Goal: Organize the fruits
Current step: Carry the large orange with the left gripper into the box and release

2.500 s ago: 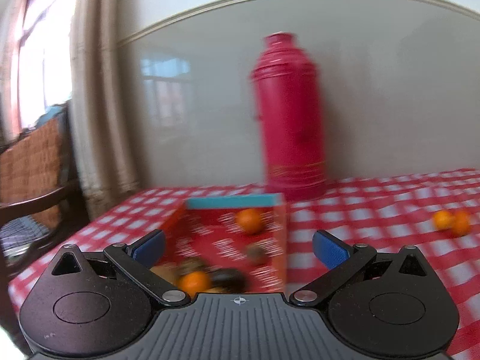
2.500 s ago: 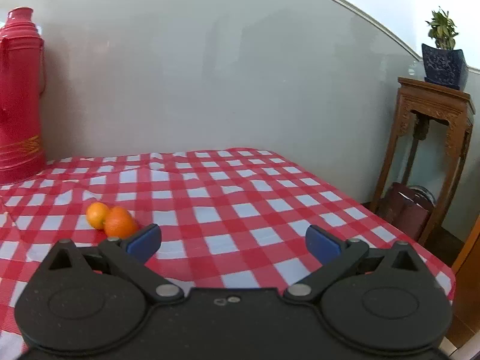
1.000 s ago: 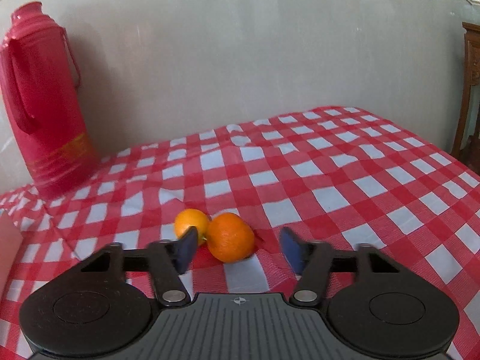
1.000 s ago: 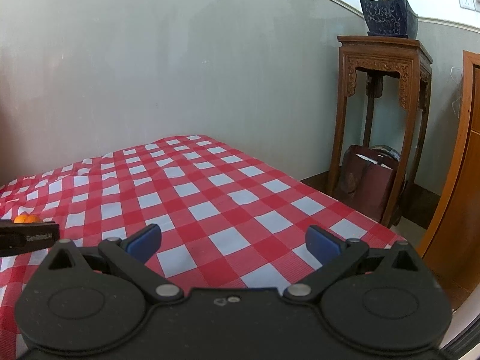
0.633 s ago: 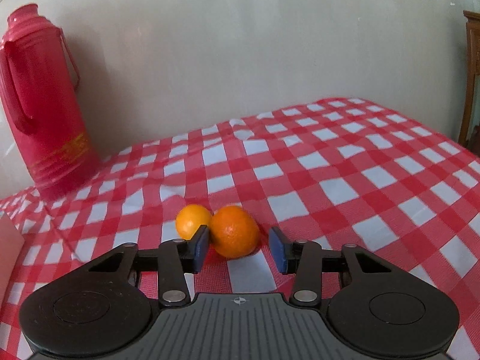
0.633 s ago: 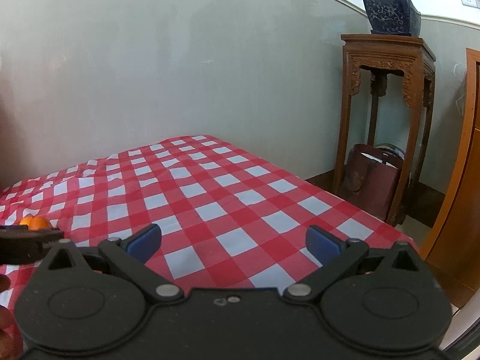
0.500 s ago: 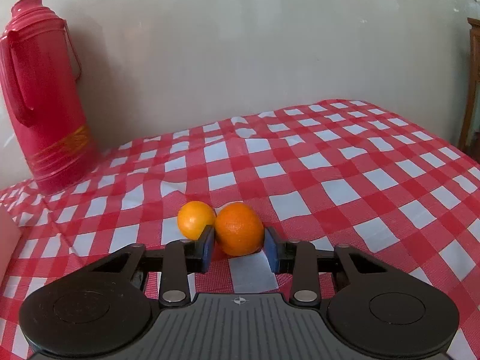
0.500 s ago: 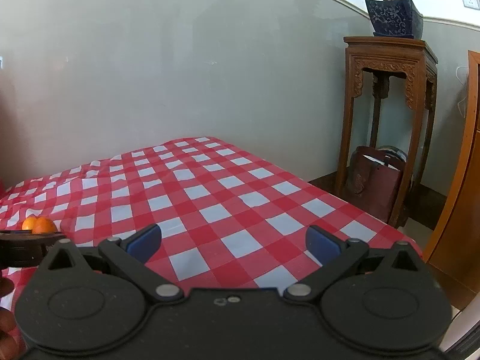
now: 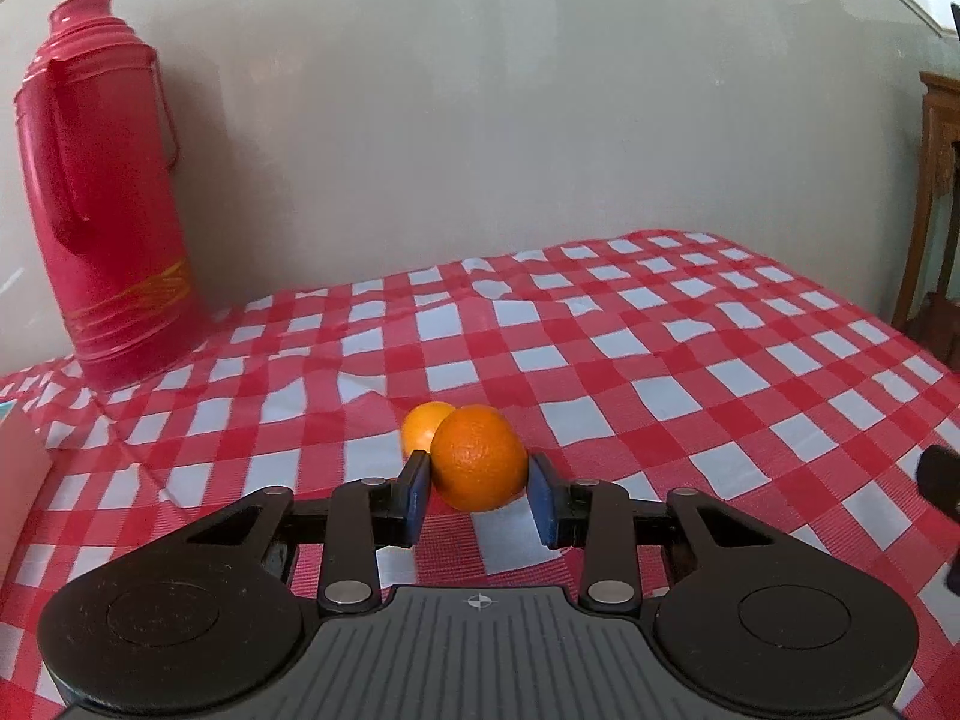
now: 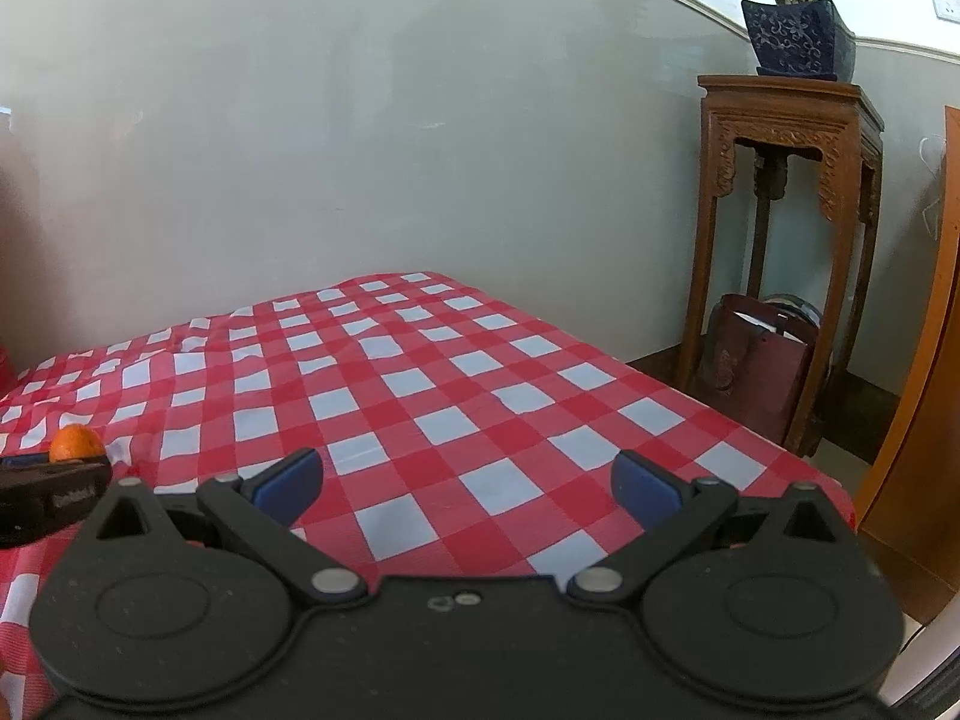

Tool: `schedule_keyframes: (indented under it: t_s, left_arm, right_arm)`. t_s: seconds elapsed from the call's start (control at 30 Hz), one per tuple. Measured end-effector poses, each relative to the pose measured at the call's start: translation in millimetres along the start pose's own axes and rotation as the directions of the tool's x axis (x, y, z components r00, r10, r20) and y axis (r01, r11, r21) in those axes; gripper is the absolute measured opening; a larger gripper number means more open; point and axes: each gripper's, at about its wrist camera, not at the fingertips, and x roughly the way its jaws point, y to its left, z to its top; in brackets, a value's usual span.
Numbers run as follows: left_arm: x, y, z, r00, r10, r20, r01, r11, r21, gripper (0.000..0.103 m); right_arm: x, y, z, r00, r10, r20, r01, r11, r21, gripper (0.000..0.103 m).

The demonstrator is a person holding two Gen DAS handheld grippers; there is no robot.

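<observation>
In the left wrist view my left gripper (image 9: 479,492) is shut on a deep-orange tangerine (image 9: 478,457), its blue pads pressed on both sides, just above the red-and-white checked tablecloth (image 9: 660,372). A smaller, lighter tangerine (image 9: 422,425) lies on the cloth right behind it. In the right wrist view my right gripper (image 10: 467,483) is open and empty above the cloth (image 10: 420,390). An orange fruit (image 10: 75,443) shows at that view's left edge, above part of the left gripper.
A tall red thermos (image 9: 99,216) stands at the back left by the wall. A pale box edge (image 9: 18,468) shows at far left. Right of the table stand a carved wooden stand (image 10: 786,222) with a potted plant (image 10: 792,30), and a dark bag (image 10: 759,372) beneath.
My left gripper swung from the fruit box to the two tangerines and closed on the darker one, which now sits slightly higher. My right gripper stayed open and turned rightward.
</observation>
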Motion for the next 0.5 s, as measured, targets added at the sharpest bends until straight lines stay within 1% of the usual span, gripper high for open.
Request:
schedule_keyframes:
  t_s: [0.13, 0.23, 0.37, 0.5]
  left_arm:
    - [-15, 17, 1, 1.0, 0.012, 0.01, -0.012, 1.0, -0.019, 0.035]
    - [-28, 34, 1, 0.999, 0.034, 0.018, -0.033, 0.999, -0.039, 0.035]
    - [-45, 60, -1, 0.997, 0.071, 0.027, -0.069, 0.995, -0.068, 0.035]
    - [-60, 88, -4, 0.992, 0.121, 0.033, -0.117, 0.989, -0.09, 0.035]
  right_arm:
    - [-1, 8, 0, 1.0, 0.015, 0.005, -0.015, 1.0, -0.015, 0.097]
    - [-2, 18, -1, 0.999, 0.037, 0.005, -0.037, 0.999, -0.031, 0.097]
    - [-7, 34, -2, 0.996, 0.086, 0.019, -0.085, 0.994, -0.062, 0.097]
    - [-13, 55, -4, 0.988, 0.15, 0.031, -0.146, 0.984, -0.104, 0.097]
